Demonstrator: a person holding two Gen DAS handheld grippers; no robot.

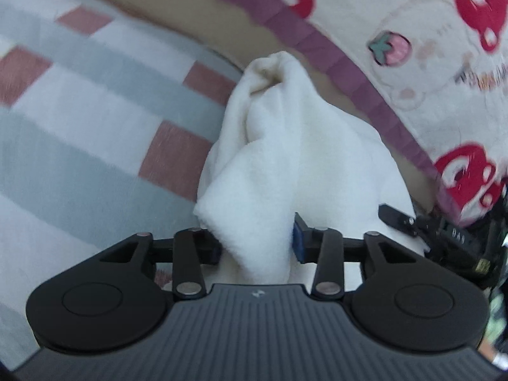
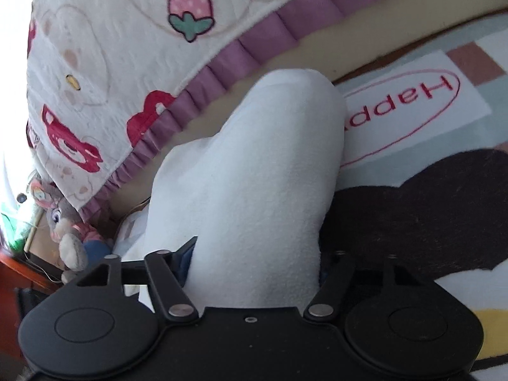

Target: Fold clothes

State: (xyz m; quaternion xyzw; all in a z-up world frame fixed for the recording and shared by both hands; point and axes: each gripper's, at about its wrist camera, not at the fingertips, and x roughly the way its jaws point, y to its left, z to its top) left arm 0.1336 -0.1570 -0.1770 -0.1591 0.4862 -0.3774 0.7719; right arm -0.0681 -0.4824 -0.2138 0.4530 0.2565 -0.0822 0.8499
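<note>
A white fleece garment [image 1: 285, 146] is bunched into a thick roll that runs forward from my left gripper [image 1: 258, 244], whose blue pads press on its near end. In the right wrist view the same white garment [image 2: 254, 158] fills the wide gap of my right gripper [image 2: 254, 263], touching both sides, so it is shut on a fat fold. The far end of the roll points toward the bed's edge. One black finger of the right gripper [image 1: 397, 217] shows against the cloth at the right of the left wrist view.
A cream bedspread with strawberry prints and a purple ruffle [image 1: 412, 63] [image 2: 111, 63] hangs over a tan bed side [image 1: 190, 16]. Below lies a grey, white and pink checked rug [image 1: 79, 127] [image 2: 412, 95] with a dark brown patch [image 2: 412, 206]. A plush toy [image 2: 70, 231] sits at the left.
</note>
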